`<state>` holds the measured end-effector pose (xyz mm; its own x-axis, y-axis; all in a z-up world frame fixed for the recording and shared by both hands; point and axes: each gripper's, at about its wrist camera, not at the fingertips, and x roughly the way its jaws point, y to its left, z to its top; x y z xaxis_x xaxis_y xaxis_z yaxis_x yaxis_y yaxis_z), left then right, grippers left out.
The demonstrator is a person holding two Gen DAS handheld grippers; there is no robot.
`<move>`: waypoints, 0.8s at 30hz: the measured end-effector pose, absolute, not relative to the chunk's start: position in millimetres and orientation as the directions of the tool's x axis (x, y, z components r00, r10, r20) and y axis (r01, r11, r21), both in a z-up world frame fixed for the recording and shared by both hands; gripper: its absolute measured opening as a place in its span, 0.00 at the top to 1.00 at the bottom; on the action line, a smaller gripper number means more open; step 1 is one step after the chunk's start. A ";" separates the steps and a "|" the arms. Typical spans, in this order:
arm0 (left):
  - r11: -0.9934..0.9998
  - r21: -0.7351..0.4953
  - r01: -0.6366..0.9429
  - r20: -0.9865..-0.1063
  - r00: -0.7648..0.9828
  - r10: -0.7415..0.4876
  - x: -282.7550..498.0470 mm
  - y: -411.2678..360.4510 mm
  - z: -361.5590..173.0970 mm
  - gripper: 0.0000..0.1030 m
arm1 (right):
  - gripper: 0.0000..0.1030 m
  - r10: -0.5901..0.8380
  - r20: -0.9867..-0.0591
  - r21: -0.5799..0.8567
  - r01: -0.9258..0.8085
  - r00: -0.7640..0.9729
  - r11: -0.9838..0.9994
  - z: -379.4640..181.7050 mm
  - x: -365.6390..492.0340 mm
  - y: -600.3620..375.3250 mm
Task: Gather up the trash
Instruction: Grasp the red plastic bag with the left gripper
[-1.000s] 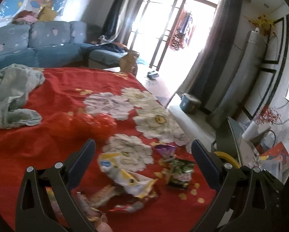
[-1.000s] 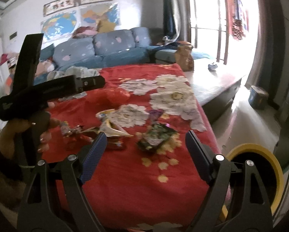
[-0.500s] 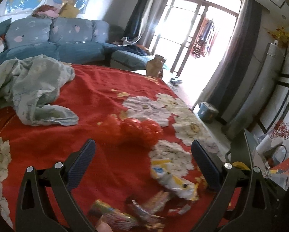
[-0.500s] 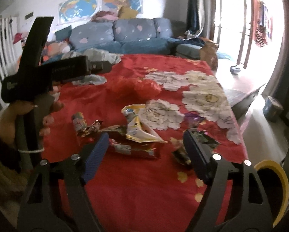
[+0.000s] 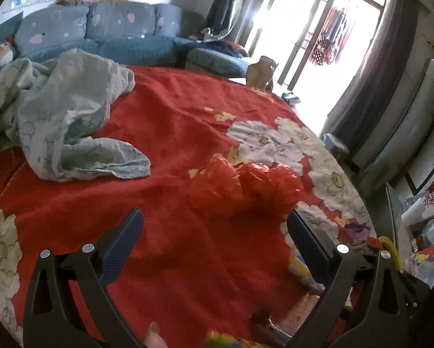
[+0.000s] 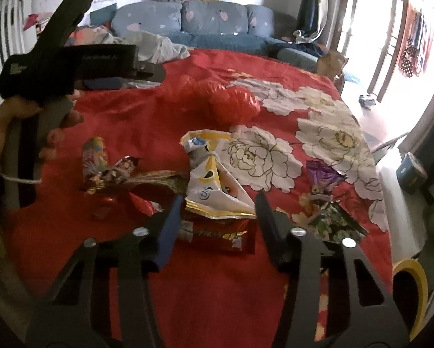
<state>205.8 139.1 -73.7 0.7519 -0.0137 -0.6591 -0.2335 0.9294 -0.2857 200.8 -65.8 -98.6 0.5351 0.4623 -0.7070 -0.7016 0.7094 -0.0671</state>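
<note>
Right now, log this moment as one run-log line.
left gripper: open, facing crumpled red plastic bag | right gripper: open, astride white-and-yellow snack wrapper | nothing held | wrappers on red floral cloth

Red bedspread [image 5: 173, 133] with white flowers, crumpled red bag [image 5: 243, 188], pale-green cloth [image 5: 57, 116]

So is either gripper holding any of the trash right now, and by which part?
Nothing is held. The left gripper is open over bare red bedspread. The right gripper is open, its fingers either side of the white and yellow wrapper, not clamped.
</note>
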 end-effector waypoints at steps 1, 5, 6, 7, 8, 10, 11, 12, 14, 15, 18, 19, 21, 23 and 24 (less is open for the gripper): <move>0.931 -0.284 -0.231 -0.662 0.749 -0.016 208.9 139.6 -74.9 0.07 | 0.65 0.458 -0.714 -0.067 -0.703 0.530 0.708 -101.1 203.3 -65.0; 0.933 -0.291 -0.213 -0.686 0.726 -0.048 228.6 142.0 -83.3 0.08 | 0.73 0.453 -0.725 -0.064 -0.706 0.519 0.706 -106.0 207.6 -64.0; 0.932 -0.297 -0.208 -0.693 0.719 -0.060 232.9 142.6 -85.6 0.11 | 0.73 0.454 -0.725 -0.065 -0.708 0.518 0.704 -106.2 207.7 -64.2; 0.932 -0.302 -0.202 -0.698 0.712 -0.072 236.7 142.2 -87.7 0.14 | 0.74 0.456 -0.724 -0.065 -0.708 0.518 0.703 -105.9 207.7 -64.7; 0.932 -0.304 -0.197 -0.706 0.704 -0.081 241.5 142.1 -90.2 0.21 | 0.75 0.457 -0.722 -0.063 -0.708 0.519 0.704 -105.7 207.8 -65.5; 0.934 -0.304 -0.188 -0.716 0.692 -0.094 249.4 140.8 -93.9 0.24 | 0.76 0.460 -0.722 -0.056 -0.706 0.516 0.706 -105.8 208.4 -66.1; 0.934 -0.306 -0.183 -0.719 0.688 -0.101 252.7 140.2 -95.6 0.27 | 0.76 0.462 -0.722 -0.051 -0.705 0.515 0.707 -105.9 209.0 -66.4; 0.935 -0.306 -0.179 -0.723 0.682 -0.106 255.8 138.8 -97.2 0.31 | 0.77 0.465 -0.721 -0.046 -0.705 0.514 0.708 -105.5 209.0 -67.2; 0.937 -0.301 -0.176 -0.732 0.673 -0.109 259.7 136.4 -99.8 0.38 | 0.78 0.469 -0.719 -0.035 -0.701 0.513 0.712 -104.6 209.6 -68.3; 0.938 -0.300 -0.175 -0.736 0.668 -0.110 261.8 135.6 -101.0 0.44 | 0.78 0.471 -0.718 -0.030 -0.699 0.513 0.715 -104.1 209.8 -68.7; 0.941 -0.294 -0.170 -0.743 0.660 -0.113 264.1 134.0 -102.6 0.59 | 0.79 0.478 -0.715 -0.006 -0.689 0.510 0.725 -102.3 211.0 -71.2; 0.942 -0.289 -0.170 -0.744 0.659 -0.110 265.2 133.2 -102.8 0.63 | 0.79 0.481 -0.713 0.003 -0.685 0.509 0.729 -101.6 211.5 -72.4; 0.946 -0.278 -0.164 -0.746 0.657 -0.105 263.8 131.8 -101.9 0.79 | 0.80 0.485 -0.711 0.017 -0.678 0.508 0.734 -100.7 212.3 -73.4; 0.950 -0.269 -0.161 -0.746 0.659 -0.100 262.2 130.6 -100.2 0.85 | 0.80 0.489 -0.708 0.028 -0.672 0.510 0.740 -99.6 213.2 -75.2; 0.950 -0.269 -0.159 -0.744 0.661 -0.100 261.2 130.2 -98.8 0.89 | 0.80 0.491 -0.705 0.032 -0.669 0.511 0.743 -98.8 213.3 -76.2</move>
<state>261.2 130.2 -98.8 0.6610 -0.1001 -0.7437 -0.1593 0.9498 -0.2694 213.3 -76.2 -98.8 0.5113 0.4908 -0.7055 -0.6685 0.7430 0.0323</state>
